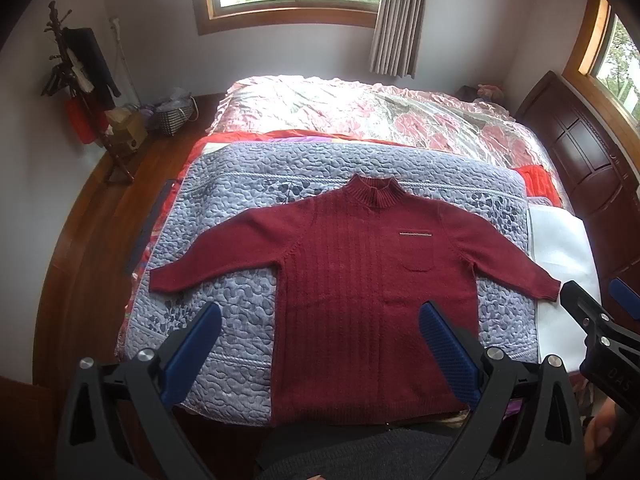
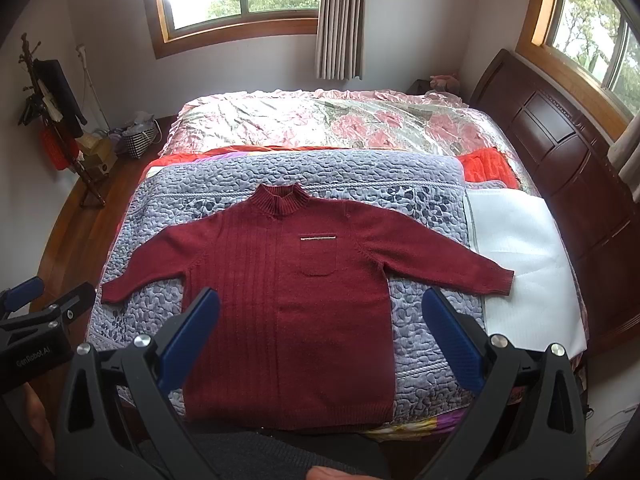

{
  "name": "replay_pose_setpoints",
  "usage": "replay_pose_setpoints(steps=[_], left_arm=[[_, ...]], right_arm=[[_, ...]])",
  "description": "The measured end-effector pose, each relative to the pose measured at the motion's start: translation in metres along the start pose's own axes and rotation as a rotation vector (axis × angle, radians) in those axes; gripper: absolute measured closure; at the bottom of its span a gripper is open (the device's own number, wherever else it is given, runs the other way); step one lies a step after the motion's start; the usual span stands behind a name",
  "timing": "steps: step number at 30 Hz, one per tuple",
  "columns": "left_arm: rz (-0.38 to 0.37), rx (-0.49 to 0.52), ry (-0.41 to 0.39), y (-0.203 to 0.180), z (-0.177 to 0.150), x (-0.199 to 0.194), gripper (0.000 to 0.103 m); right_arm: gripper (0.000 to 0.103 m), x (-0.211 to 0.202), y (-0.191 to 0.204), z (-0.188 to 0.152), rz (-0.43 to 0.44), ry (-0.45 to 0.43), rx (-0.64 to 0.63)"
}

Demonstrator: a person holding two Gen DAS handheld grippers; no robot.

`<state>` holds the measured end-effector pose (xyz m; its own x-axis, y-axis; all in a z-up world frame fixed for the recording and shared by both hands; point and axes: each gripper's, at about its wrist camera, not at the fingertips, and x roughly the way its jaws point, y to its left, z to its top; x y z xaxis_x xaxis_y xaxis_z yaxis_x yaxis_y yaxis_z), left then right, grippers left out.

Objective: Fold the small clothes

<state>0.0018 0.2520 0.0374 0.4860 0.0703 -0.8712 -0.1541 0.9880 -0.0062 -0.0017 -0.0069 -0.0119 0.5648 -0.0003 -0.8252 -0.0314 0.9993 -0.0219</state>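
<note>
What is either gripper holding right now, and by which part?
Nothing is held. The left gripper and right gripper are both open above the sweater, which lies flat and unfolded on the quilt.

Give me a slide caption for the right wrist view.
Open right gripper poised above a dark red sweater laid flat, sleeves spread, on a quilted bed cover.

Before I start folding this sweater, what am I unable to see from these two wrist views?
- Sweater hem: in both views its near corners sit behind the blue pads of the open jaws.
- Pocket trim: too small to tell zip from decoration.
- Sweater's back: face-down on the quilt.
- Right gripper: cut off by the left wrist view's edge.
- Bed's near edge: hidden by the gripper bodies.
</note>
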Motion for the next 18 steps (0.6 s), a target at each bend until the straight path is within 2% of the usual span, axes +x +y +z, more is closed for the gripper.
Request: replay_pose_setpoints(steps=[18], left_arm=[[-0.006, 0.001, 0.005, -0.0007, -0.0013, 0.0013, 0.004]], right_arm=[[0.003, 0.0006, -0.0013, 0.0027, -0.006, 0.002, -0.005]])
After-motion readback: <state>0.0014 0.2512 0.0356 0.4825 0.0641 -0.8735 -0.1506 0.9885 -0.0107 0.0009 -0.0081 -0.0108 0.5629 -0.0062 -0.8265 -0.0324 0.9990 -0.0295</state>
